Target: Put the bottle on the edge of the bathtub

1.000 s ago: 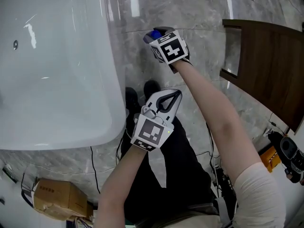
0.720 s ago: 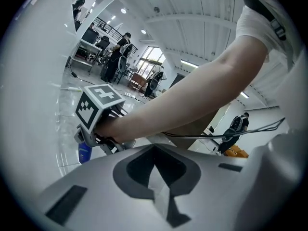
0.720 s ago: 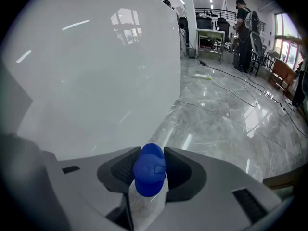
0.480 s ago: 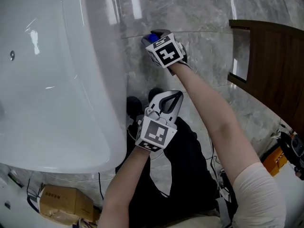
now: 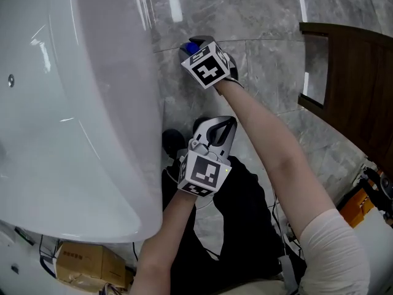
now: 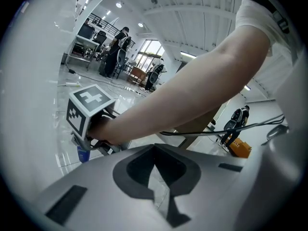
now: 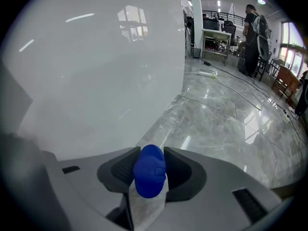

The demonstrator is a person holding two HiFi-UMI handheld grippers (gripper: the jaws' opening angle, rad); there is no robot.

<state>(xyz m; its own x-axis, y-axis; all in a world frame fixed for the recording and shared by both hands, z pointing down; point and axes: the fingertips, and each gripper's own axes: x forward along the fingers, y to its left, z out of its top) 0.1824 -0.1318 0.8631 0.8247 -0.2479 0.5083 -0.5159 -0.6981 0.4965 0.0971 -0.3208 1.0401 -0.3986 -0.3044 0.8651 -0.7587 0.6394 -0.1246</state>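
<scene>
Between the fingers (image 7: 179, 170) of the right gripper (image 7: 148, 154) sits one bottle (image 7: 149, 171). Only its blue cap shows. The two fingers pinch the cap from both sides, and no writing or label can be read on it. Left of these fingers rises the smooth white outer wall of the one bathtub (image 7: 96, 71). Ahead of them and to their right spreads the grey marble floor (image 7: 226, 124). So the bottle hangs low beside the tub wall, held in the fingers, not on the tub's edge. Whether its base touches the floor I cannot tell.

Nearer the person, the left gripper (image 6: 154, 148) has its two fingers (image 6: 211, 186) pressed together at the tips, with nothing between them. Beyond those fingers, up and to their left, its view catches the right gripper's marker cube and the person's right forearm (image 6: 192, 95) crossing above.

Seen from the head, there are two grippers, each with one cube of black-and-white square markers; these carry patterns only, no words. One dark wooden panel (image 5: 359, 85) stands to the right of both pairs of fingers. One cardboard box (image 5: 83, 264) lies behind the left fingers, under the tub's near end. Its print is too small to read.
</scene>
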